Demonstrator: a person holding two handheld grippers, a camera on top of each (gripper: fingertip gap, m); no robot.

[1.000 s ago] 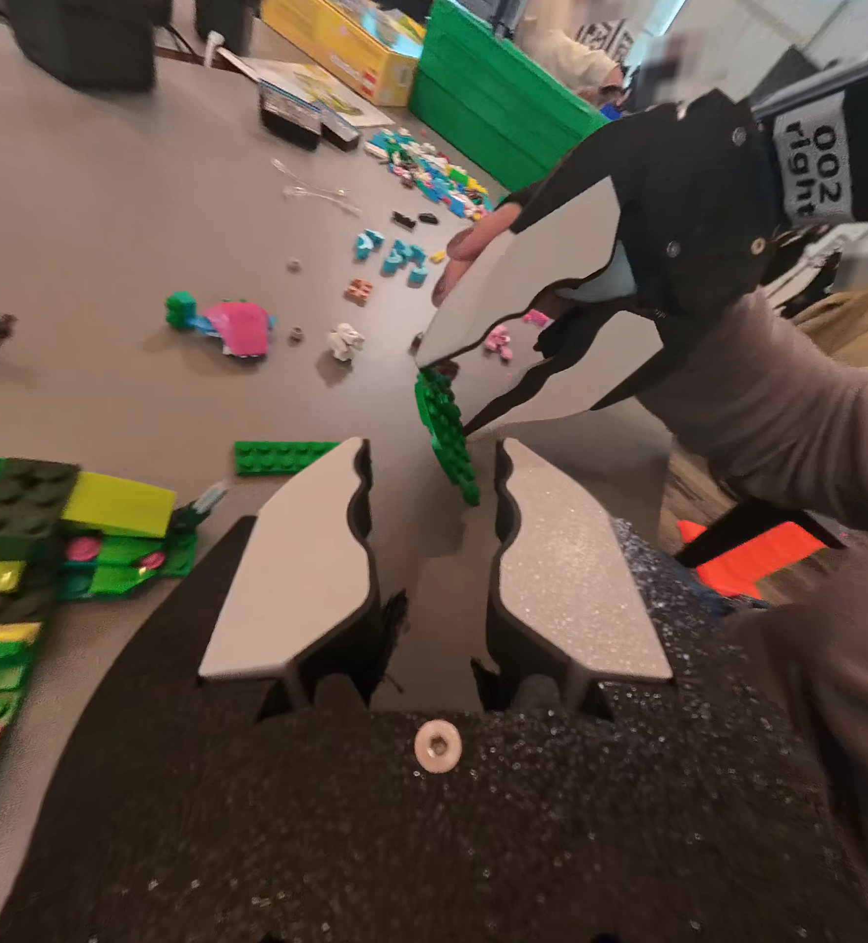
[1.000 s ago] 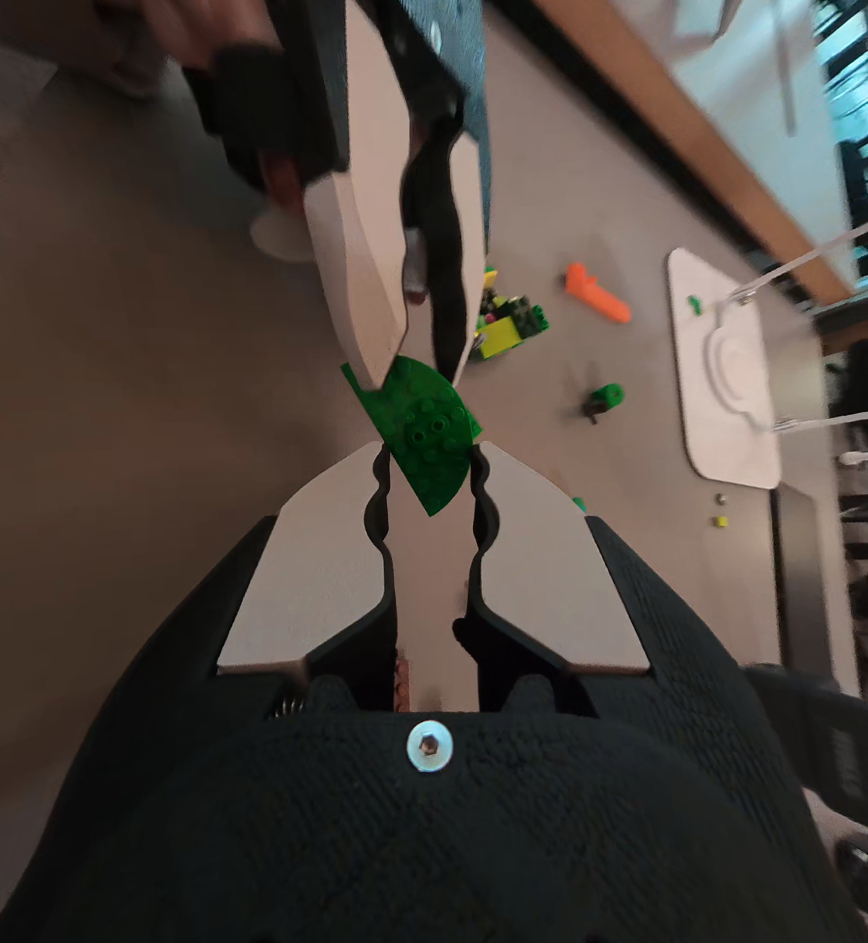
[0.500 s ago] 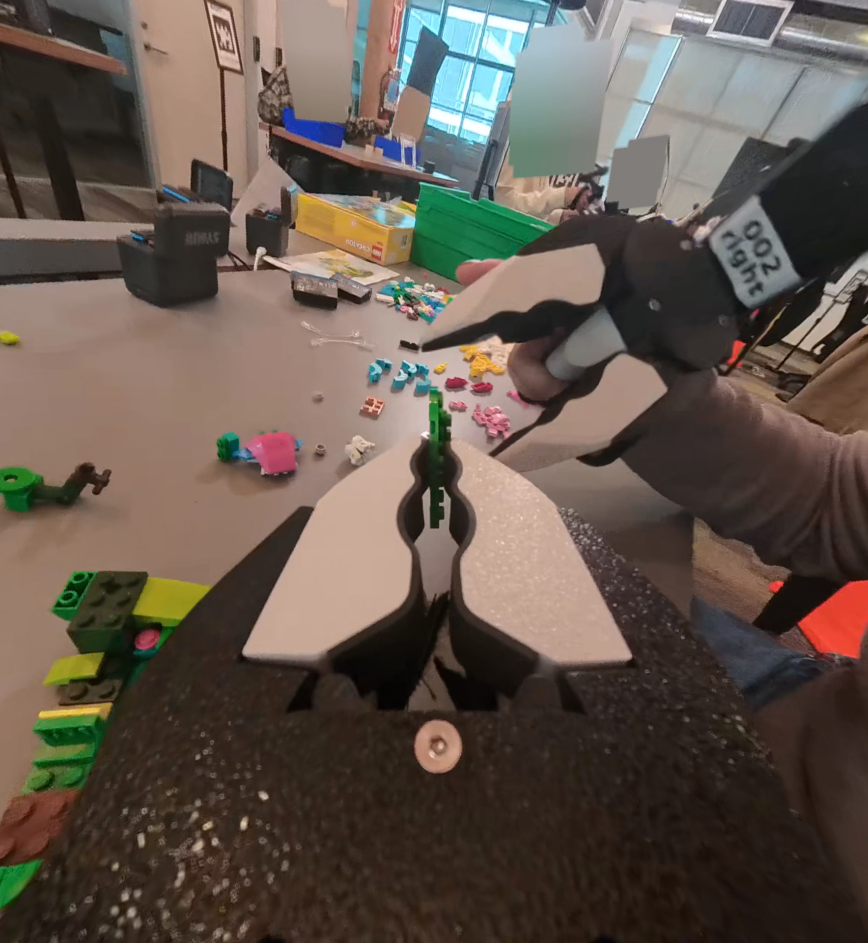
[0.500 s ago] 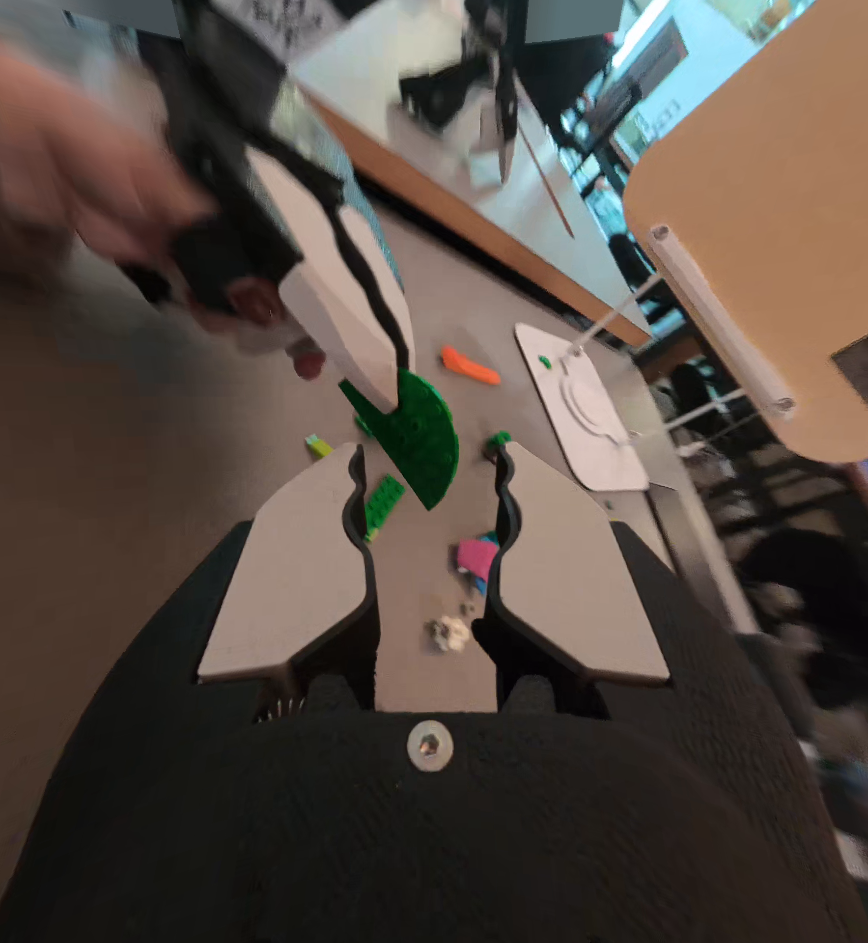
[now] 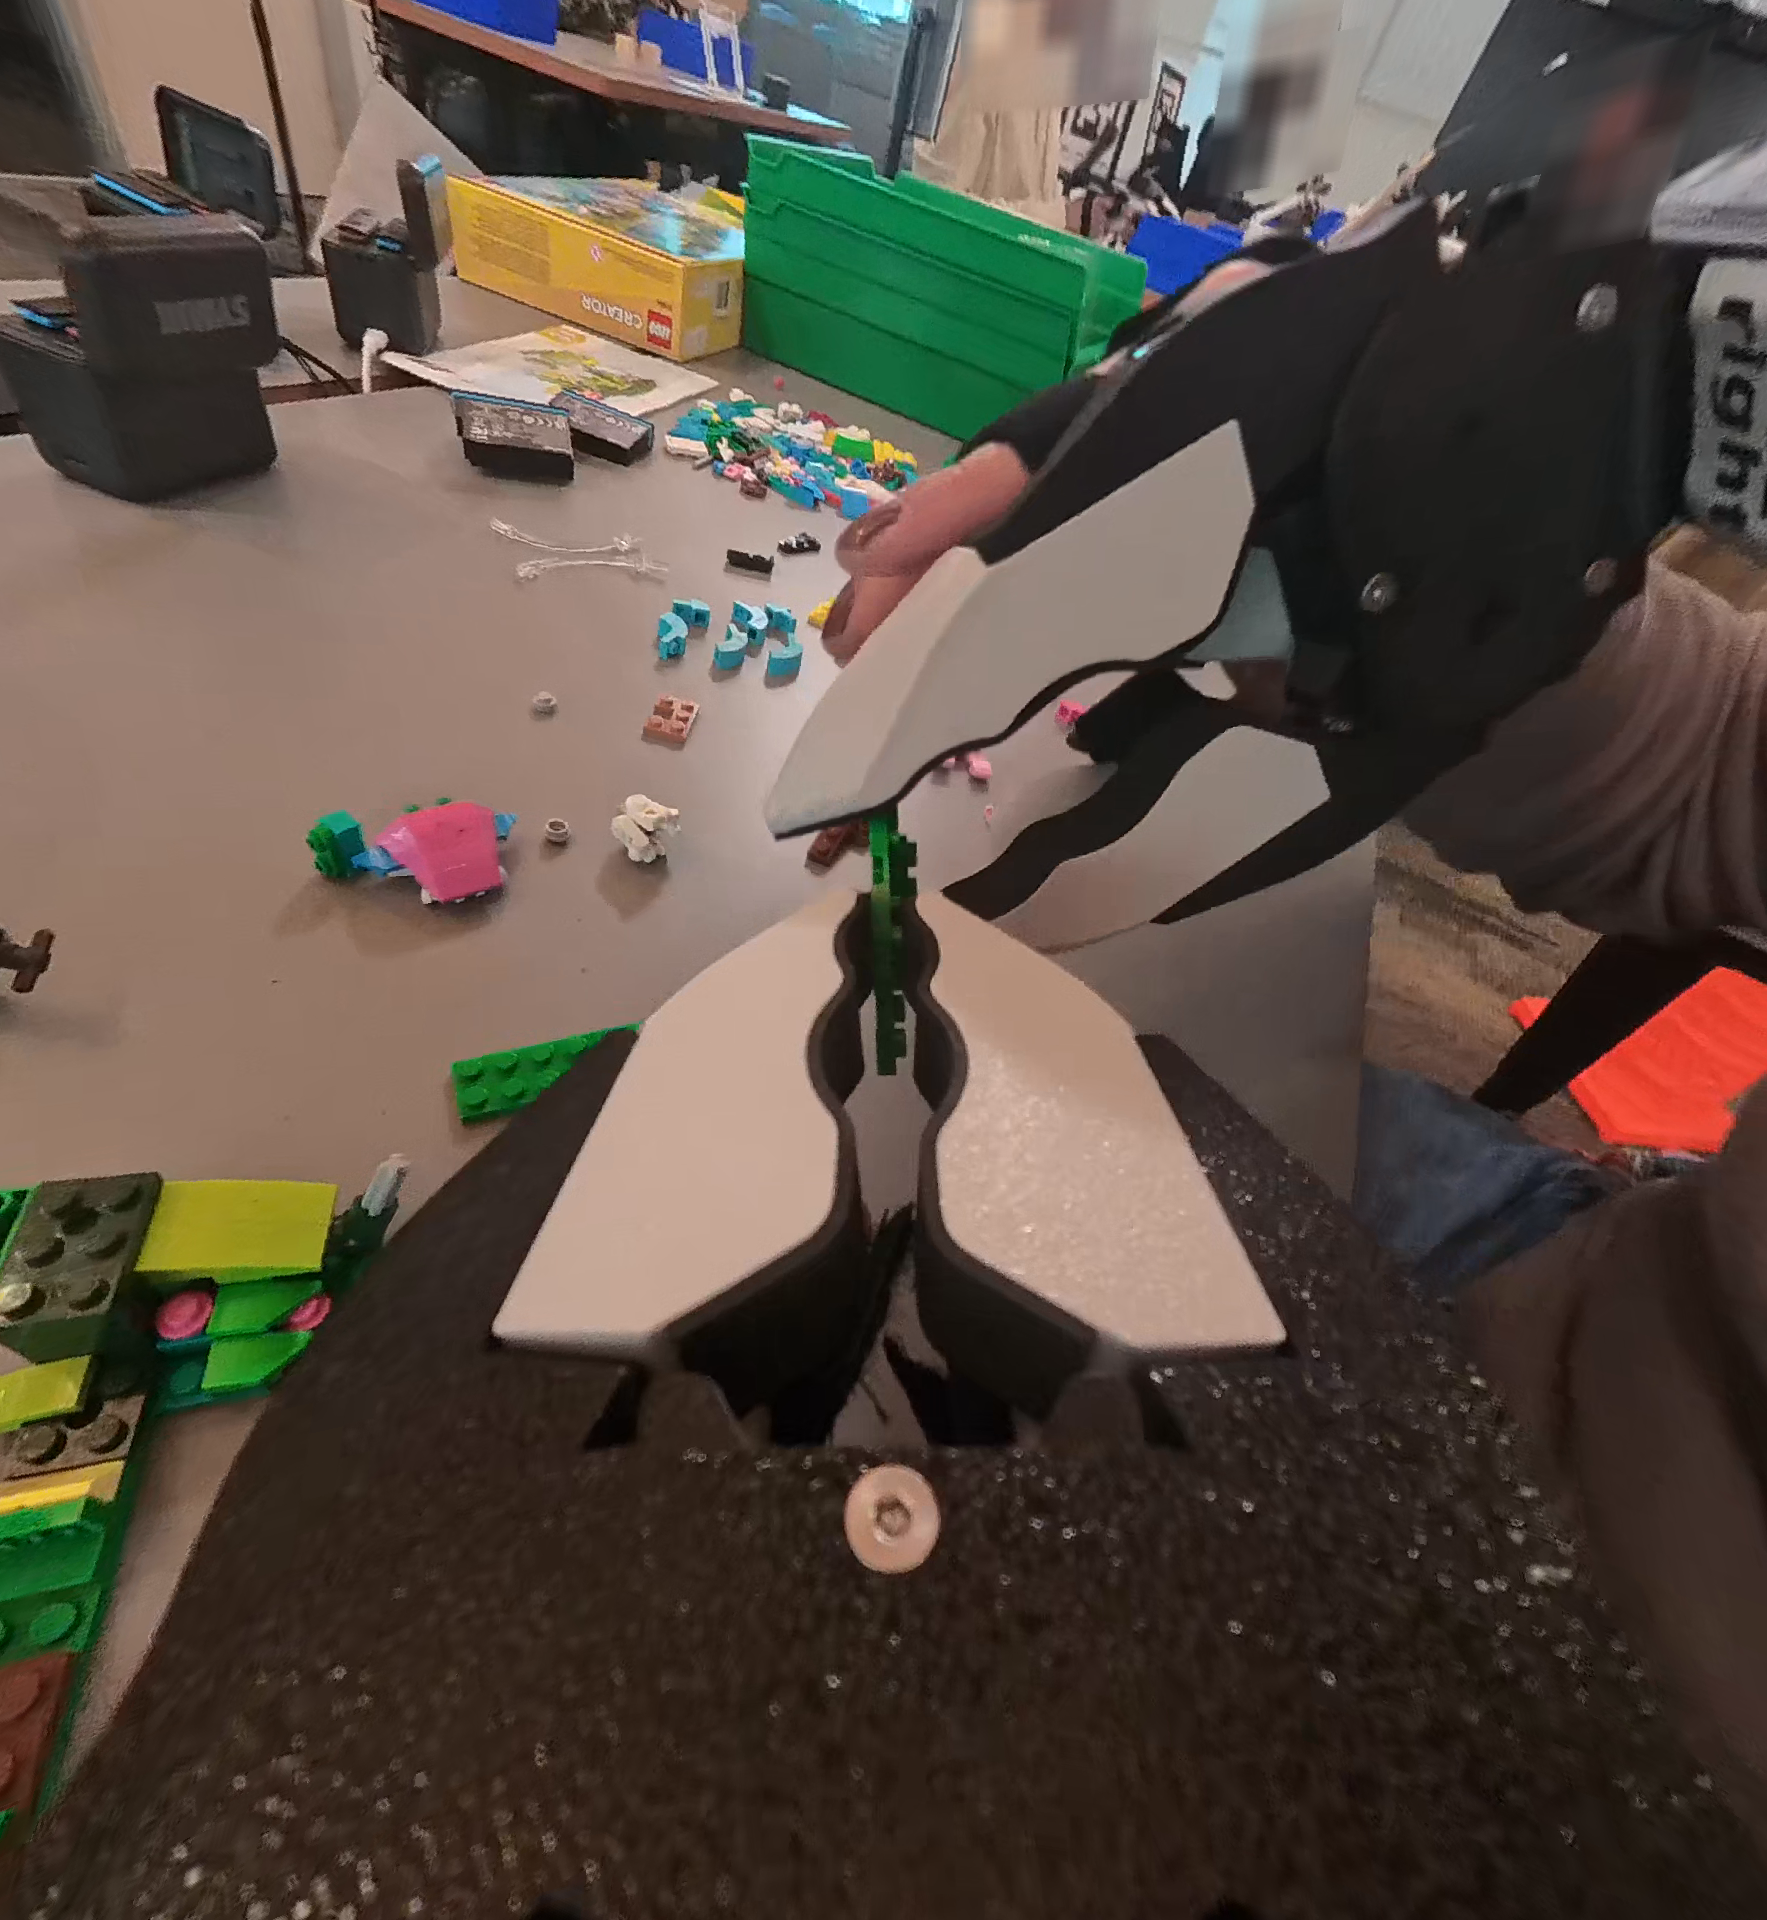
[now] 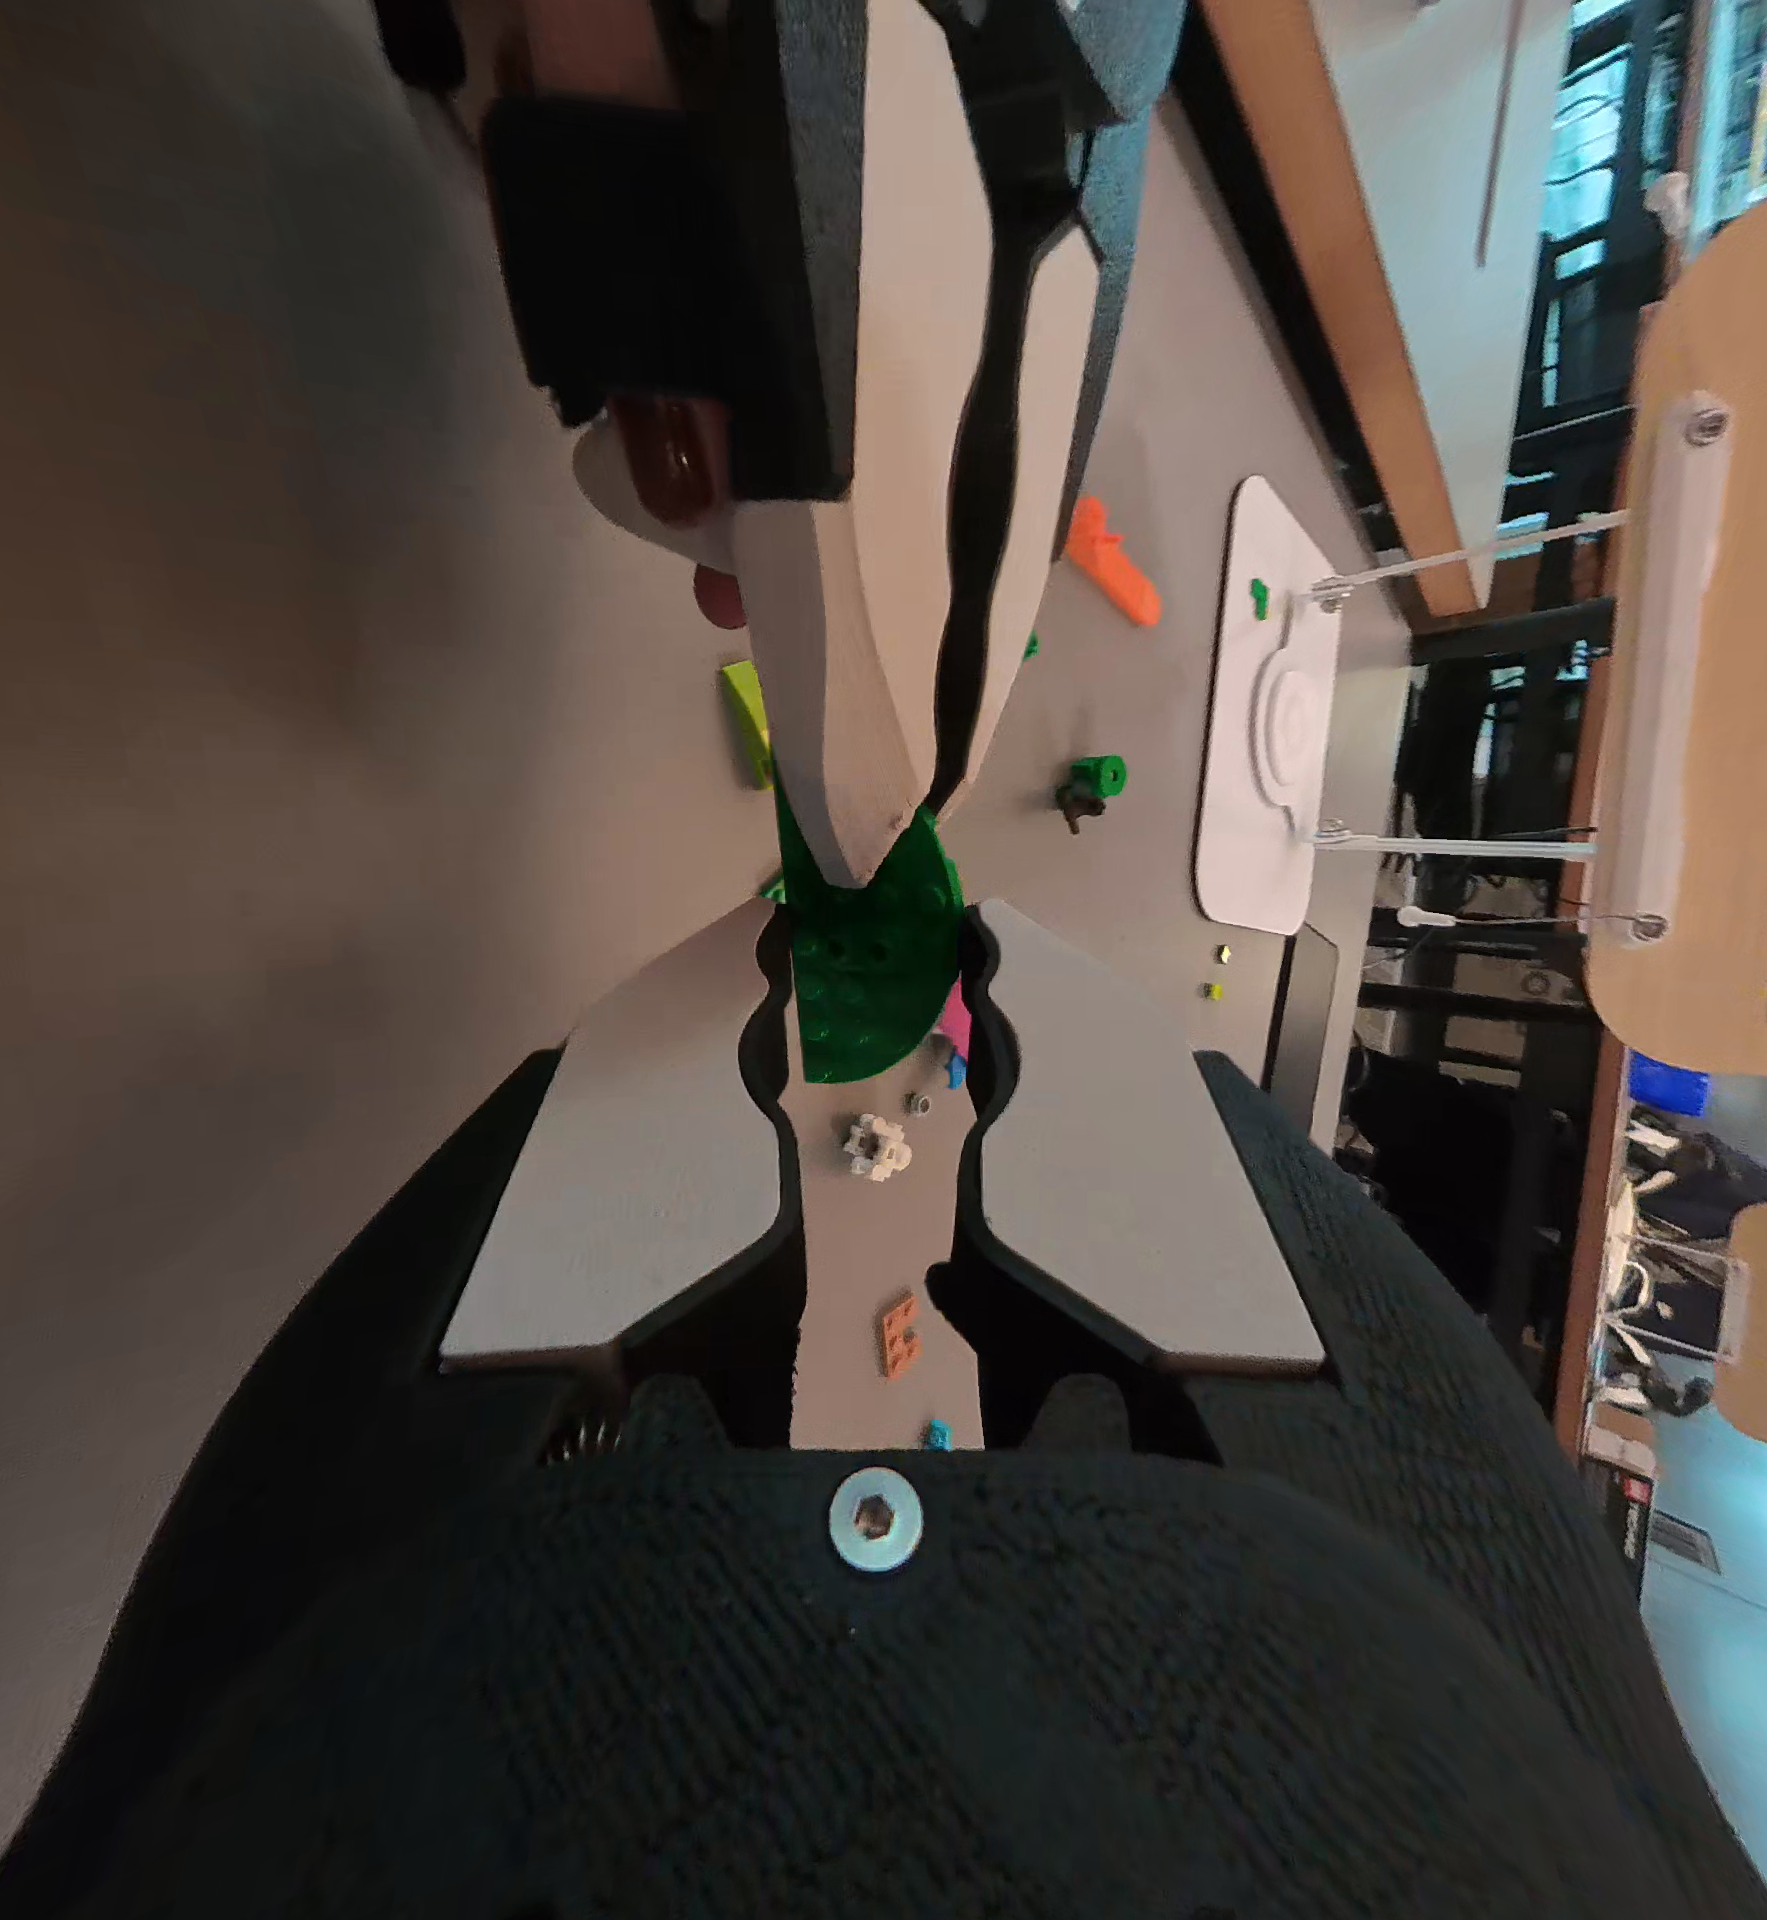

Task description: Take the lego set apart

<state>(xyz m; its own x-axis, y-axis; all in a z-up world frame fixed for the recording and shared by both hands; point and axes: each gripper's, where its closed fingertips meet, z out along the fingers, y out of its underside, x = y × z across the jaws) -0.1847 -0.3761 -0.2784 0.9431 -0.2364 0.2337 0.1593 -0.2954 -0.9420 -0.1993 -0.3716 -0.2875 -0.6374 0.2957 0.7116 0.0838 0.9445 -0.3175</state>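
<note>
Grey table [image 5: 183, 644] strewn with loose bricks. Left tool [image 5: 884, 925] pinching green plate [image 5: 889, 966] edge-on, held above table. Right tool [image 6: 868, 914] spread around plate's far rim (not gripping yet). Next, probably: clamp, twist stacked layers apart.

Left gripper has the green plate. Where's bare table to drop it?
Bare table lies between the black cases and the pink-and-green piece. Another patch sits below that piece, left of the flat green plate. Crowded: the loose brick pile by the green bin, the blue curved pieces, and the green build.
</note>
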